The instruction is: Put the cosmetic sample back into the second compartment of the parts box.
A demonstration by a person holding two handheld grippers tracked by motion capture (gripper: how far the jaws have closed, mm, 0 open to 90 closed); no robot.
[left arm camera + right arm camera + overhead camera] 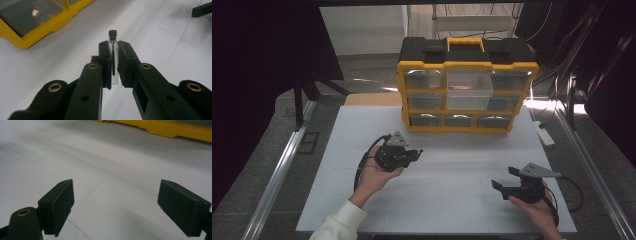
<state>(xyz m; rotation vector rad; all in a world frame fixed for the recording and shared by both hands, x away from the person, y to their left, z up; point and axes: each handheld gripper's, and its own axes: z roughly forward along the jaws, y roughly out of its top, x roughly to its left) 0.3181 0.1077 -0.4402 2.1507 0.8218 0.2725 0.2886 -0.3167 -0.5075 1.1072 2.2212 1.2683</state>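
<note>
The left hand-held gripper (114, 56) is clamped on a small vial (114, 60), which stands upright between the two black pads with its black screw cap poking out above them and its clear body showing down the narrow slot between. It looks like thin glass or hard clear plastic: light, rigid, smooth and round, so likely to slip or twist if the squeeze eases, and liable to crack if it is pinched too hard. The body, where the pads have it now, seems the right place to hold; the cap is narrower and would give less purchase. The pads themselves are flat matte blocks on black arms with brass-coloured pivots. In the high view this left hand-held gripper (404, 154) sits above the white worktop (452, 165), just in front of the organiser (467, 85), a yellow-framed box with a black top, a yellow handle and clear drawers in three rows; one middle drawer appears pulled out. The right hand-held gripper (116, 207) stands wide open with nothing between its jaws, low over the worktop, whose smooth surface is crossed by faint seam lines.
</note>
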